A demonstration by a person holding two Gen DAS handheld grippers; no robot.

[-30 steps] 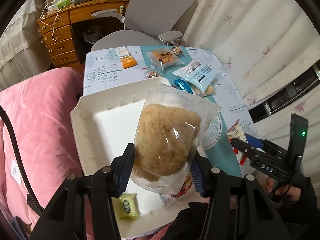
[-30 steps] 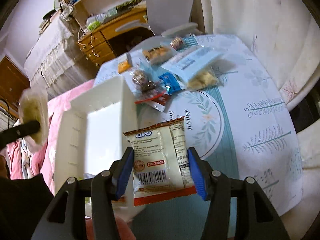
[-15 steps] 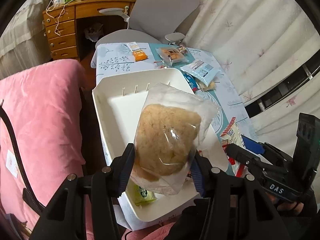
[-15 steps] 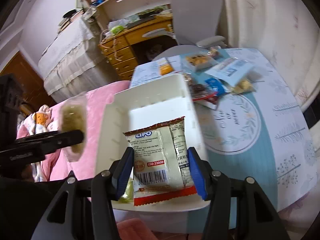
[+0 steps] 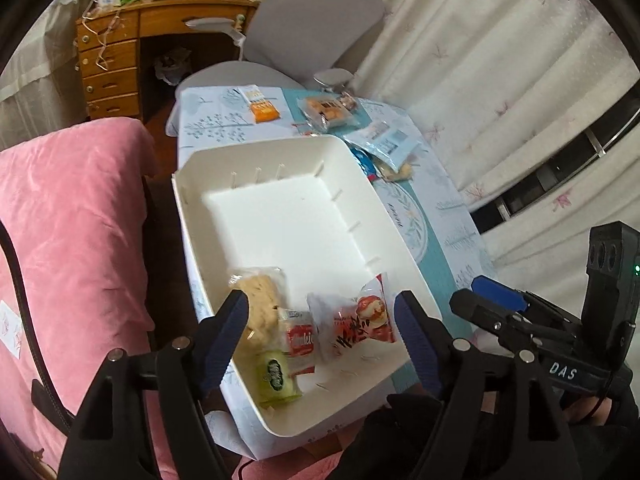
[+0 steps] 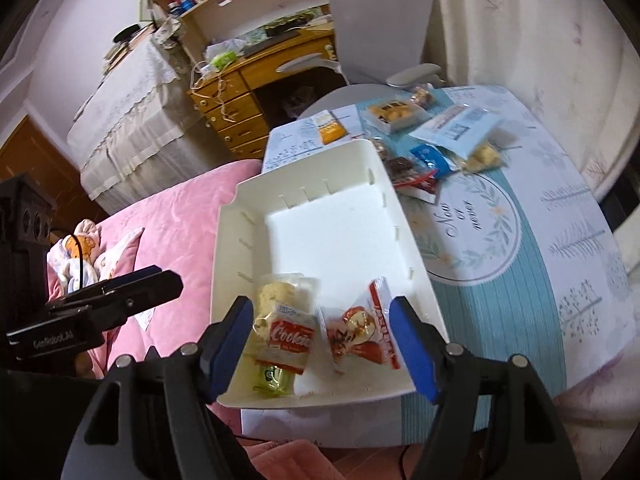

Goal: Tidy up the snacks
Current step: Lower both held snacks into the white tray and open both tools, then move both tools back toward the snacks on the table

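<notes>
The white bin point(image 5: 256, 152) point(image 6: 304, 160) sits at the table's near edge. At its near end lie a bun in a clear bag point(image 5: 262, 300) point(image 6: 280, 292), a red cookie packet point(image 5: 298, 338) point(image 6: 292, 336), a red-and-white snack pack point(image 5: 360, 320) point(image 6: 360, 332) and a small green packet point(image 5: 276, 376) point(image 6: 272, 376). My left gripper point(image 5: 322, 324) point(image 6: 160, 276) hangs over them, its jaws opening and bare. Beside it my right gripper point(image 6: 322, 320) point(image 5: 480, 300) is also opening over the bin, with nothing pressed between its pads.
Loose snacks lie beyond the bin: an orange packet point(image 5: 262, 106) point(image 6: 330, 128), a clear tray of biscuits point(image 5: 326, 110) and a pale blue pack point(image 5: 384, 142) point(image 6: 460, 128). A grey chair point(image 5: 312, 20) and wooden desk point(image 5: 120, 60) stand behind. Pink bedding point(image 5: 72, 220) borders the left.
Both grippers have widened and let go. The bagged bun has dropped from the left one and the cookie packet from the right one into the bin's near end.
</notes>
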